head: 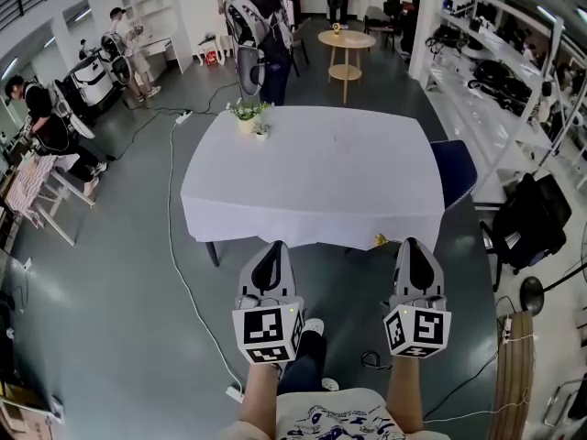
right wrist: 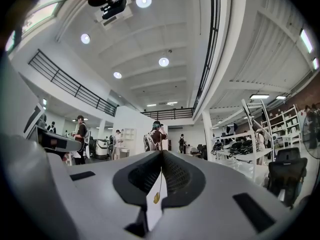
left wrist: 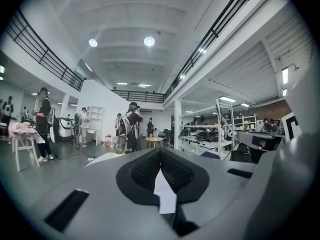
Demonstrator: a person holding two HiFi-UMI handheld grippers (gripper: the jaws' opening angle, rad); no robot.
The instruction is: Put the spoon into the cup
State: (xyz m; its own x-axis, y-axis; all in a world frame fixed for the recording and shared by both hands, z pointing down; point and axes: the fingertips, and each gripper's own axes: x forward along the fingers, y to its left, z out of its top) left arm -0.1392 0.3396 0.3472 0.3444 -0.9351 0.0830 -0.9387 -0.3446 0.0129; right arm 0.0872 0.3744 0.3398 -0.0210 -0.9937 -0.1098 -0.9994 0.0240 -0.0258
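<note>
No legible text, brand or number anywhere. The marker cube (head: 268, 333) behind the left gripper (head: 274, 246) jaws and the marker cube (head: 417, 330) behind the right gripper (head: 410, 242) jaws show only black-and-white square patterns. The shirt (head: 330, 421) print is unreadable.

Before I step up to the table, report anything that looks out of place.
The table shows small plants at its far left corner, but no spoon or cup that I can make out. A small yellow thing sits low by the cloth's near right edge; I cannot tell what it is.
</note>
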